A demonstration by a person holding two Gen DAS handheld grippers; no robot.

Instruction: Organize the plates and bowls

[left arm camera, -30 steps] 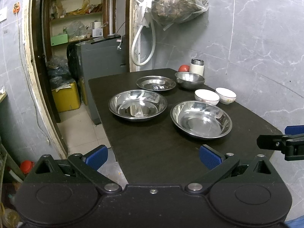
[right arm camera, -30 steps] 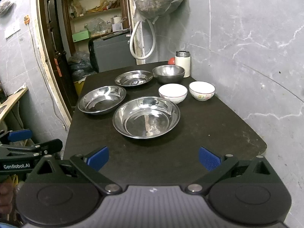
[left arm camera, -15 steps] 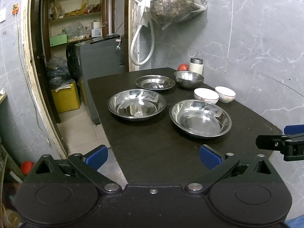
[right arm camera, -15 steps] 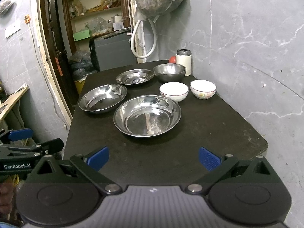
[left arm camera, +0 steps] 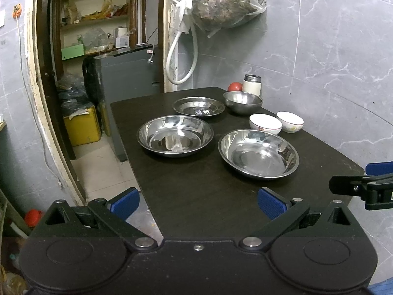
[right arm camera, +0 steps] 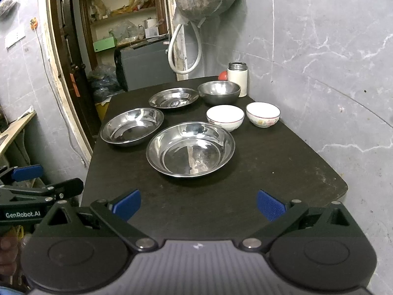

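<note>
A: Both grippers, left gripper (left arm camera: 196, 202) and right gripper (right arm camera: 199, 204), are hanging over the near table (right arm camera: 282, 172) edge, fingers wide apart, holding nothing.

B: Nearest is the big steel plate (right arm camera: 190, 148), sitting flat, open side up. It's round, so no long side.

A: I think pinching its near rim is best. The white bowls (right arm camera: 225, 117) are waiting farther back.

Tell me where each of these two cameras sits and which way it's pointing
Left wrist: rides the open left gripper at the near end of the black table, facing along it to the far wall; the right gripper shows at right.
Right wrist: rides the open right gripper, facing likewise; the left gripper shows at left.
Shared: the nearest steel plate and two white bowls.
</note>
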